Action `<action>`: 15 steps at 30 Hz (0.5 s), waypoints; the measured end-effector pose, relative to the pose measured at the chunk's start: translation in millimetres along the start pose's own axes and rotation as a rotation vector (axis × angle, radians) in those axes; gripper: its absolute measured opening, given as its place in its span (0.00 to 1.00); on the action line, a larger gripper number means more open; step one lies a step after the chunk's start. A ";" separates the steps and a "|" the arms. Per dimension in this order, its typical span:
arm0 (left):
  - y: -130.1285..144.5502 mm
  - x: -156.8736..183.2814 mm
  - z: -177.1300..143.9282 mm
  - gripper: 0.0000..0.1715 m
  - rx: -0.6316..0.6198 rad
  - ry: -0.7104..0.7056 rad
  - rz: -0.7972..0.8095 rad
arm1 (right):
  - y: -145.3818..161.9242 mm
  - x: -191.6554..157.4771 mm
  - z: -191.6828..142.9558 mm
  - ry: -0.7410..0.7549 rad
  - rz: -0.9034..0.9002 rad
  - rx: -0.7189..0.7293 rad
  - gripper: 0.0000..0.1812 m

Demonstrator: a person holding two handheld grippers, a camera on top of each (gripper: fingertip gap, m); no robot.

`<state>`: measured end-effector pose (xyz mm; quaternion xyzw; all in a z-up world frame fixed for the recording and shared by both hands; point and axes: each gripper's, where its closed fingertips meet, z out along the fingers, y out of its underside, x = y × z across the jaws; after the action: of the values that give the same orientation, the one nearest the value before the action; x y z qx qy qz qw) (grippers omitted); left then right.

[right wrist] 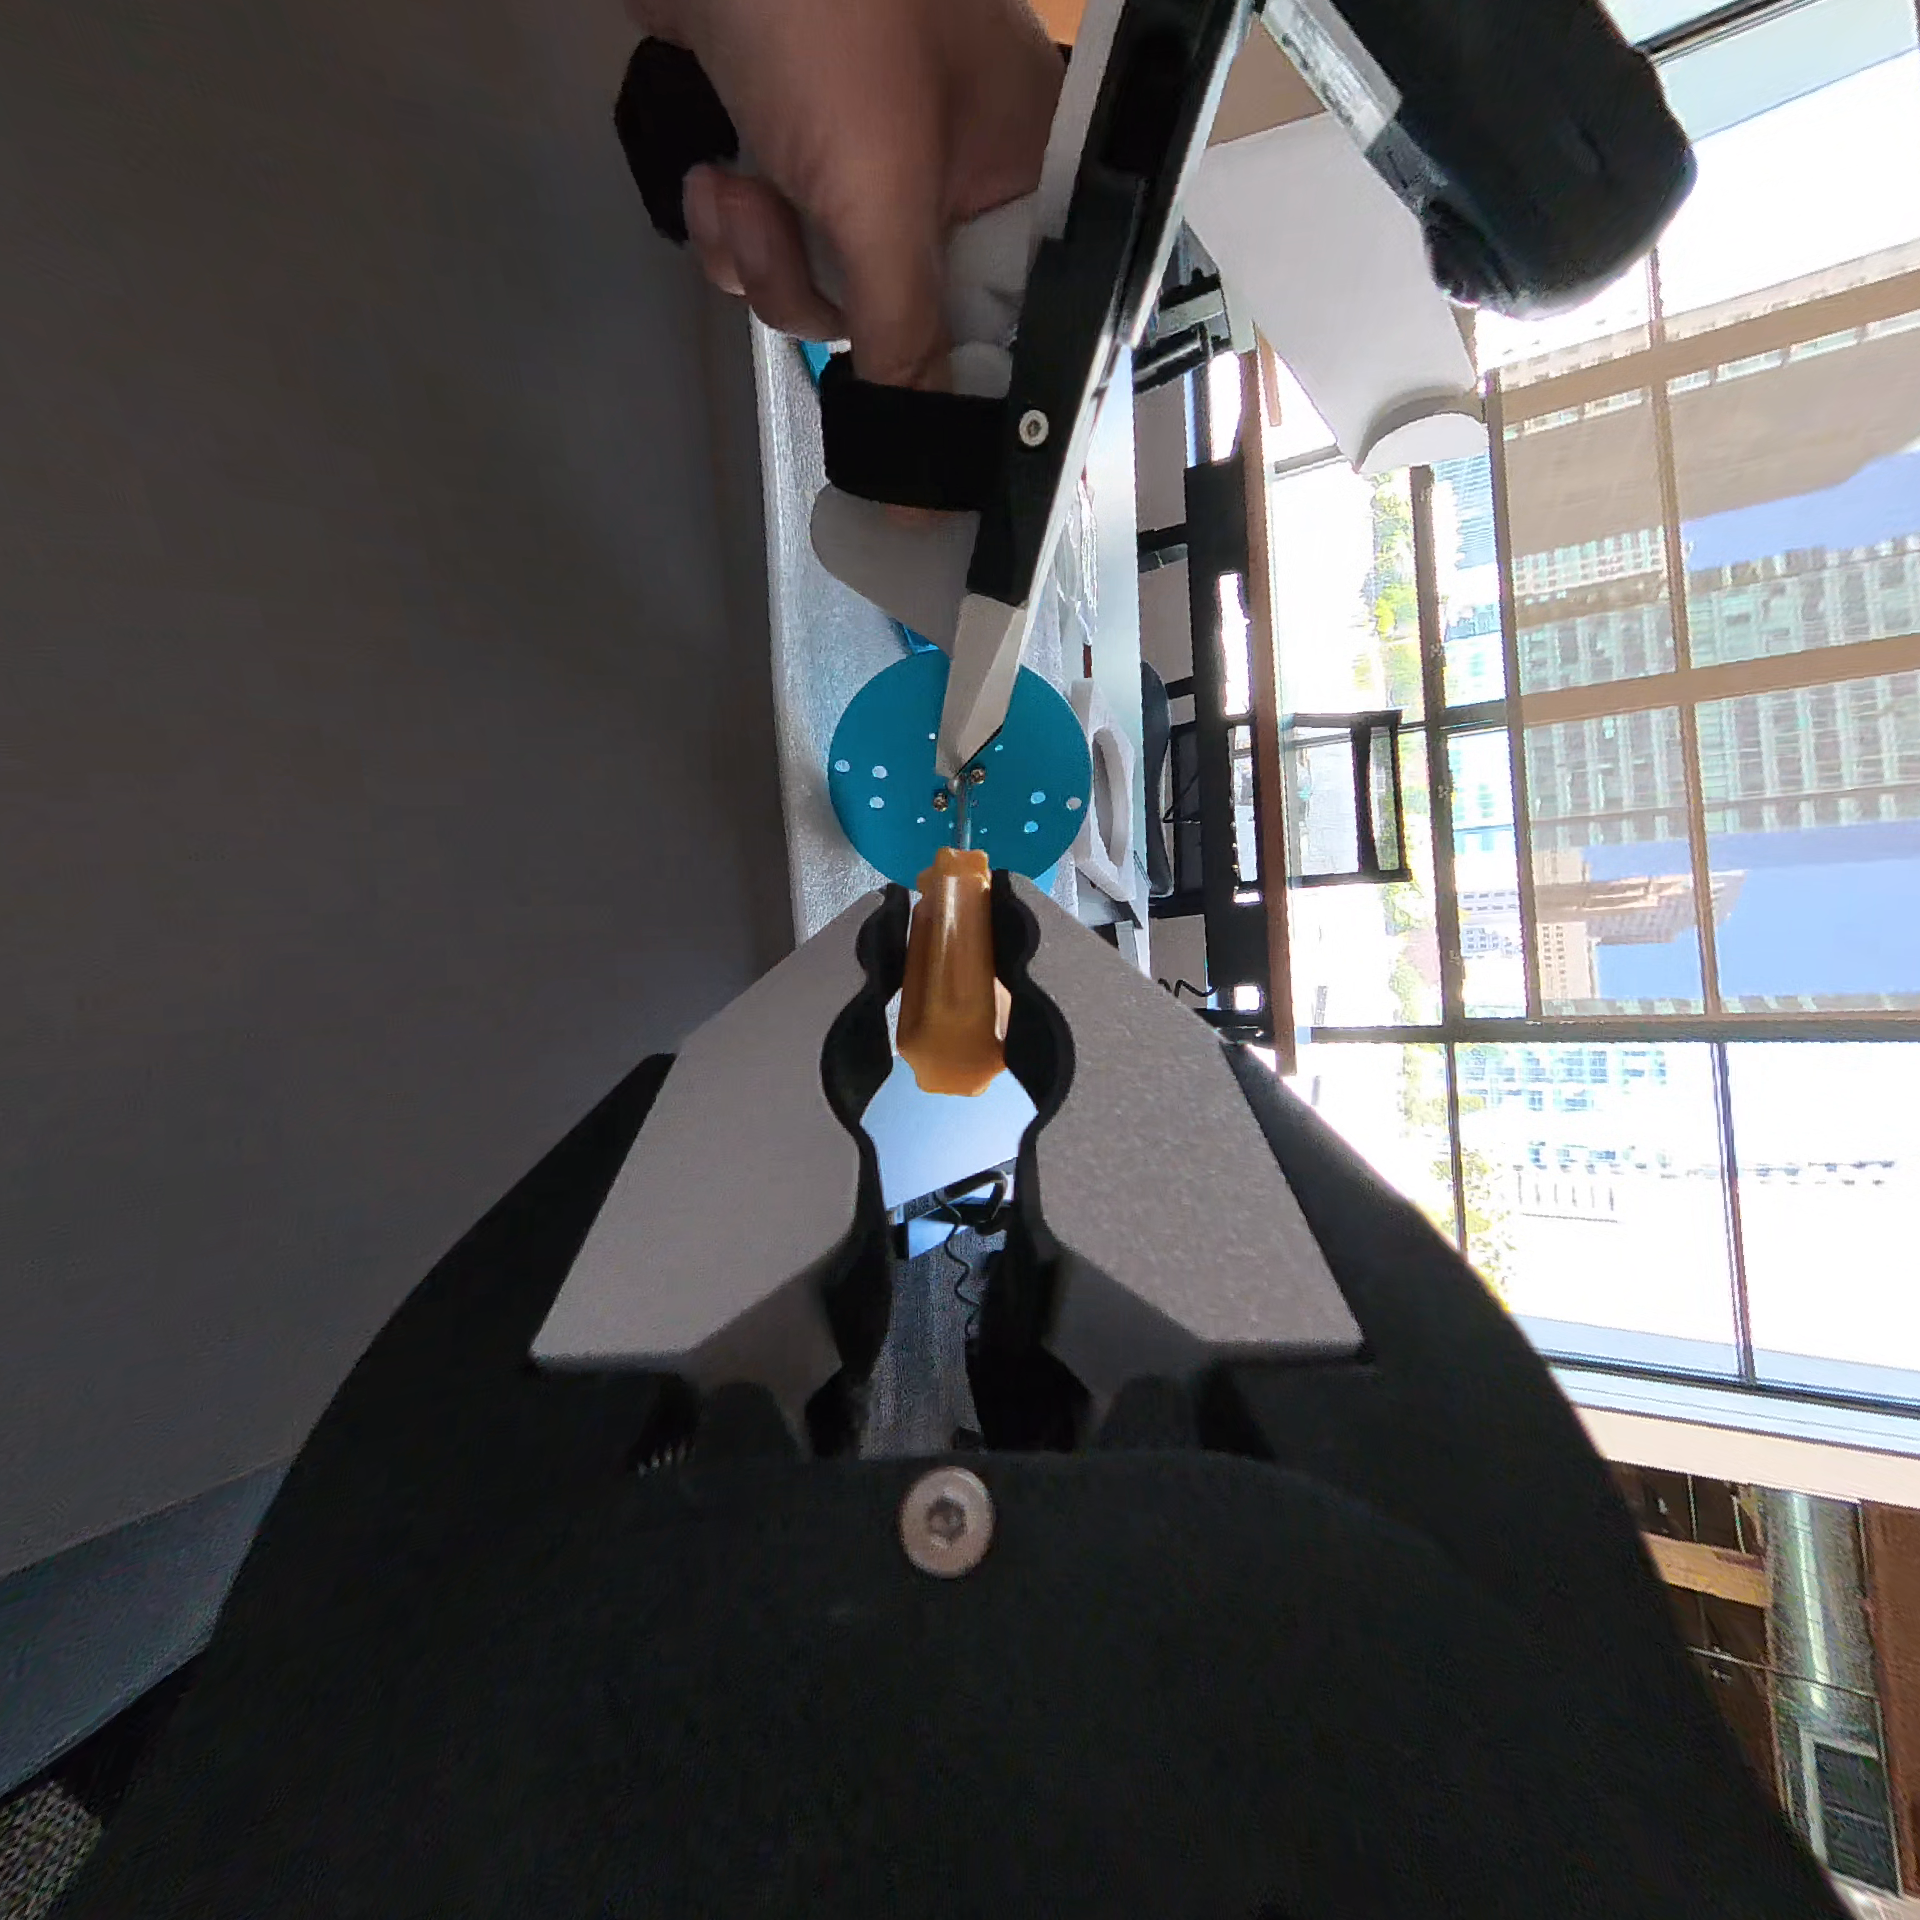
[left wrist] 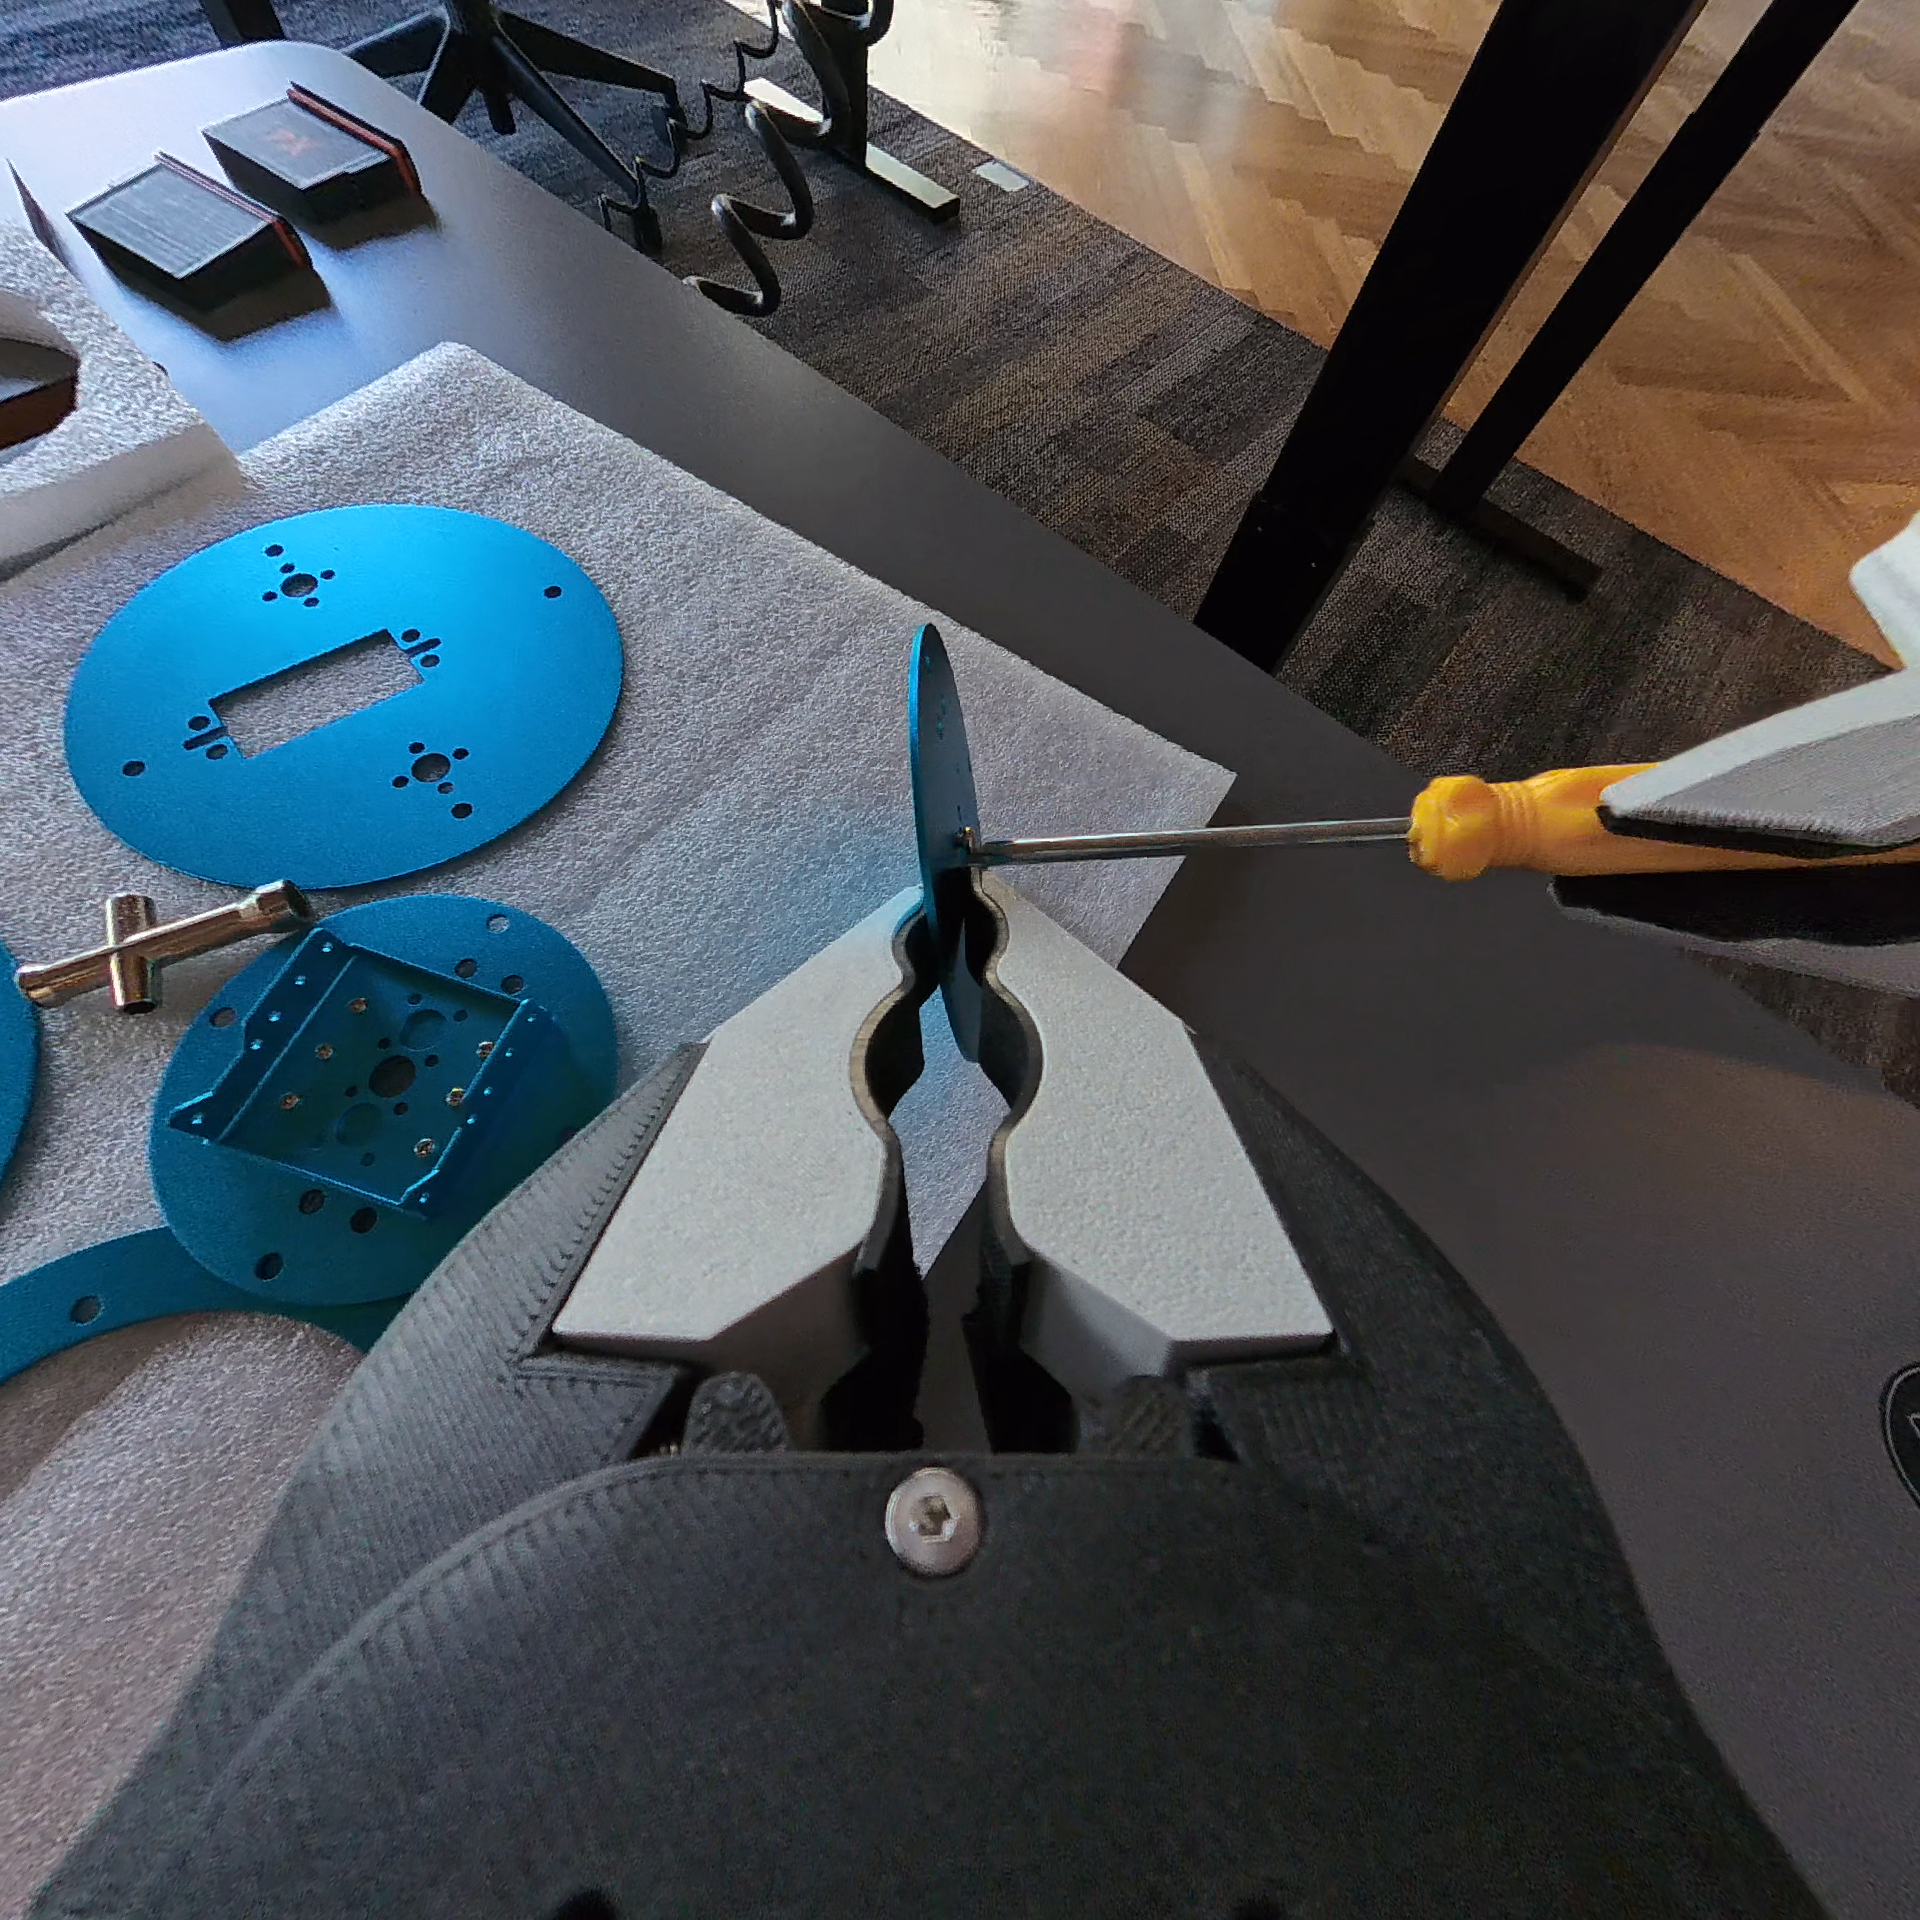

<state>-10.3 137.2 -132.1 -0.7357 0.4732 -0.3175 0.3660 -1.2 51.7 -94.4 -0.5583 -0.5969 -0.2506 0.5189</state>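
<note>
Left gripper [left wrist: 951, 935]: clamped on the lower edge of a small blue disc [left wrist: 940, 790], held upright on its rim above the corner of the white foam sheet [left wrist: 727, 665]

Right gripper [right wrist: 951, 935]: closed tight on the orange handle of a screwdriver [right wrist: 951, 987], shaft level and pointing straight at the disc's face

Screwdriver tip: touching the disc near its centre, at a small screw beside the left gripper's fingertips; whether the tip is seated in the screw head cannot be told

Hand [right wrist: 842, 177]: a person's hand grips the left tool, seen above the disc in the right wrist view

On the foam, left of the held disc: a large blue plate [left wrist: 343, 696] with a rectangular cut-out, a second blue disc carrying a square bracket [left wrist: 364, 1081], a metal cross wrench [left wrist: 156, 951] just beside it, and part of a blue ring [left wrist: 156, 1299]

Beyond the foam, far from the held disc: two black boxes [left wrist: 249, 208] on the grey table [left wrist: 1455, 1247]

Judgement: turning a screw here likely needs the shaft kept square to the disc and the push light, since the thin disc is pinched only at its edge and could swivel or slip
</note>
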 end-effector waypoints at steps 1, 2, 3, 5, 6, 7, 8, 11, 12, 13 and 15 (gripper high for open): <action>0.1 -0.3 0.0 0.01 0.000 0.000 -0.001 | -1.9 -0.1 -0.5 -0.002 0.000 0.009 0.08; 0.0 -0.3 0.1 0.01 0.000 0.001 -0.002 | -2.4 1.3 -0.9 0.004 -0.002 0.008 0.08; 0.1 -0.4 0.2 0.01 0.000 0.003 -0.003 | -2.1 2.3 -1.0 0.008 -0.007 0.005 0.08; -0.1 -0.4 0.2 0.01 0.001 0.003 -0.001 | -1.6 2.9 -1.0 0.008 -0.013 0.002 0.08; -0.1 -0.5 0.3 0.01 0.001 0.002 0.000 | -1.2 2.4 -0.7 0.002 -0.011 0.002 0.08; 0.0 -0.7 0.3 0.01 0.000 0.002 0.001 | -0.2 1.9 -0.3 -0.002 -0.010 0.000 0.08; 0.1 -0.8 0.3 0.01 0.001 0.003 -0.001 | 0.7 2.2 -0.1 -0.002 -0.013 -0.002 0.08; -0.1 0.6 0.1 0.01 0.003 0.011 0.001 | 3.3 3.3 0.2 -0.002 -0.015 -0.010 0.08; -0.2 1.2 0.1 0.01 0.003 0.009 0.008 | 3.1 3.7 -0.1 0.001 -0.031 -0.007 0.08; -0.3 1.4 0.0 0.01 0.002 0.005 0.016 | 2.7 4.4 -0.5 0.006 -0.058 -0.006 0.08; -0.5 1.8 0.3 0.01 0.003 0.002 0.016 | 2.1 5.1 -1.0 0.003 -0.066 -0.004 0.08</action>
<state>-9.2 135.8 -131.5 -0.7310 0.4792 -0.3158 0.3692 2.0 53.4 -90.0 -0.5388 -0.6139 -0.2696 0.5101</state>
